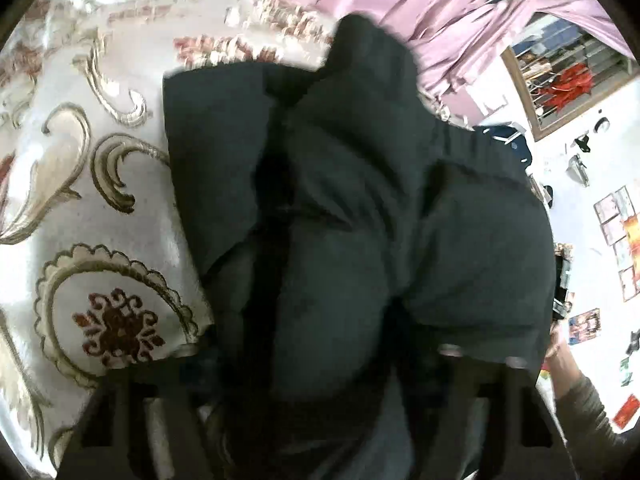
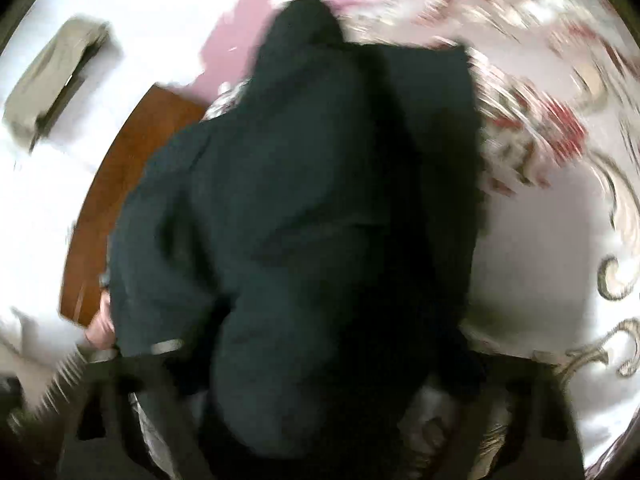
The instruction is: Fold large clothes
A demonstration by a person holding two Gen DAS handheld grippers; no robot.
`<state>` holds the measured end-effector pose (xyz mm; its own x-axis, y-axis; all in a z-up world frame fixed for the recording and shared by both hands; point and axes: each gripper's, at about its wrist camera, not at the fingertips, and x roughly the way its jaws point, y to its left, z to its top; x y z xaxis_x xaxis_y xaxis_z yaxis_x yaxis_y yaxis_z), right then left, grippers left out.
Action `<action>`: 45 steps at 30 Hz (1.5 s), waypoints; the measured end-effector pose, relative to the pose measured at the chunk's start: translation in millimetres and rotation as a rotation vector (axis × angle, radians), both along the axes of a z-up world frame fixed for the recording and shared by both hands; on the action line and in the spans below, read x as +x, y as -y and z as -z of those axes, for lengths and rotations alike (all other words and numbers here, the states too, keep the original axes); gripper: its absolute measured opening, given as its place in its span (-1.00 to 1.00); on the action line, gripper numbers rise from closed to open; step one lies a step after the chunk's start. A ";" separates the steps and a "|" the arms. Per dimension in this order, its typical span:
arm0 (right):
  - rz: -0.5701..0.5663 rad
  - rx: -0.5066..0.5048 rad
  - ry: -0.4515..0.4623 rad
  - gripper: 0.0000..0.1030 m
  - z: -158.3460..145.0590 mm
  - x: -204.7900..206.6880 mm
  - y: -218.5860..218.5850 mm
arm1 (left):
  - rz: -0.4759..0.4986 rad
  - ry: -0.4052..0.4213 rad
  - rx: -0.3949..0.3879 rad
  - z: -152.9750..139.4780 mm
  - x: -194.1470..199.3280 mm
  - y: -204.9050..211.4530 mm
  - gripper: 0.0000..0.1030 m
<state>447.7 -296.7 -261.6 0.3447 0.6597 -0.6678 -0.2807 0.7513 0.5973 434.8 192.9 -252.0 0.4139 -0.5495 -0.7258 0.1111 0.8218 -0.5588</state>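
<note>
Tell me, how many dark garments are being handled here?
1: a bulky dark padded garment bunched on the floral bedspread, filling both views. Its folds could hide another piece.

both wrist cams looking steeply down, sitting super close over the dark garment, both sharing it and the patterned bedspread, right view blurring

Garment bunched on bedspread, draped over both grippers' fingers, curtain behind.
</note>
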 end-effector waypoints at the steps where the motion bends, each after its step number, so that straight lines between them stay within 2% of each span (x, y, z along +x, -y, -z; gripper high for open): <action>1: -0.006 -0.034 0.054 -0.28 -9.6 -7.2 -7.1 | -0.002 0.029 0.000 -4.0 -6.3 1.8 -0.30; 2: 0.003 -0.055 0.097 -0.37 -18.2 -14.5 -11.9 | -0.018 0.048 -0.010 -8.3 -12.3 0.7 -0.47; 4: 0.025 -0.091 0.129 -0.58 -28.7 -26.1 -23.1 | -0.057 0.070 -0.016 -17.4 -26.2 2.1 -0.61; 7: 0.050 -0.116 0.160 -0.69 -47.1 -41.9 -41.1 | -0.100 0.080 0.004 -33.7 -44.4 9.5 -0.72; 9: 0.052 -0.103 0.177 -0.71 -65.3 -54.2 -42.5 | -0.111 0.098 -0.040 -51.3 -65.9 10.2 -0.73; 12: 0.028 -0.051 0.208 -0.71 -97.3 -86.8 -42.7 | -0.069 0.135 -0.030 -79.8 -125.1 7.3 -0.72; 14: 0.005 -0.010 0.209 -0.71 -113.4 -123.3 -36.9 | -0.072 0.122 -0.047 -86.9 -161.1 -1.9 -0.69; 15: -0.005 0.000 0.202 -0.70 -115.8 -130.5 -14.5 | -0.080 0.099 -0.057 -82.8 -176.0 -5.6 -0.67; 17: -0.020 0.061 0.117 -0.63 -98.2 -161.4 7.9 | -0.066 0.059 0.068 -49.5 -193.7 1.0 -0.47; 18: -0.020 0.068 0.094 -0.52 -83.3 -171.6 16.3 | -0.072 0.034 0.106 -28.3 -194.5 -1.2 -0.33; 19: -0.017 0.046 0.062 -0.38 -60.4 -174.9 15.4 | -0.125 0.008 0.057 -4.9 -193.7 -13.1 0.01; 20: -0.030 0.012 0.022 -0.26 -30.7 -178.1 12.2 | -0.185 -0.007 -0.075 5.9 -197.1 -28.9 0.02; 21: -0.026 -0.015 -0.006 0.12 -13.2 -178.5 13.1 | -0.237 -0.004 -0.144 5.6 -202.5 -42.5 0.01; 22: 0.035 -0.002 -0.052 0.18 8.6 -180.5 26.4 | -0.312 0.021 -0.181 -2.0 -212.7 -58.6 0.00; 24: 0.202 0.140 -0.066 0.18 17.1 -193.0 64.3 | -0.401 0.095 -0.204 -24.3 -237.0 -86.2 -0.01; 26: 0.352 0.154 -0.009 0.19 2.0 -220.1 101.2 | -0.511 0.136 -0.172 -48.9 -264.9 -110.9 -0.03; 29: 0.447 0.013 0.004 0.19 -26.4 -249.9 117.5 | -0.553 0.143 -0.082 -79.7 -292.2 -114.3 0.04; 30: 0.446 -0.019 0.017 0.19 -35.2 -255.1 118.0 | -0.551 0.148 -0.043 -90.6 -300.8 -108.1 0.06; 32: 0.439 -0.108 0.070 0.19 -67.7 -275.2 103.2 | -0.508 0.174 0.015 -114.2 -320.8 -84.9 0.29; 34: 0.407 -0.150 0.117 0.21 -94.7 -288.2 88.4 | -0.473 0.197 0.058 -129.0 -328.9 -65.6 0.37; 37: 0.335 -0.218 0.199 0.22 -132.8 -308.0 45.6 | -0.397 0.233 0.145 -155.0 -345.1 -14.9 0.42; 40: 0.272 -0.249 0.252 0.24 -160.6 -337.4 6.2 | -0.333 0.256 0.289 -169.6 -367.6 29.3 0.43; 41: 0.249 -0.239 0.266 0.25 -167.5 -347.9 -7.6 | -0.327 0.258 0.308 -173.8 -376.2 38.7 0.43; 45: 0.219 -0.229 0.294 0.25 -190.5 -391.4 -38.7 | -0.328 0.253 0.300 -181.9 -404.4 65.5 0.43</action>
<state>56.3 -258.0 -71.1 0.6575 0.3961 -0.6410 -0.2329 0.9158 0.3271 30.4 127.4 -70.1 0.7126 -0.1442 -0.6866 -0.0785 0.9561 -0.2822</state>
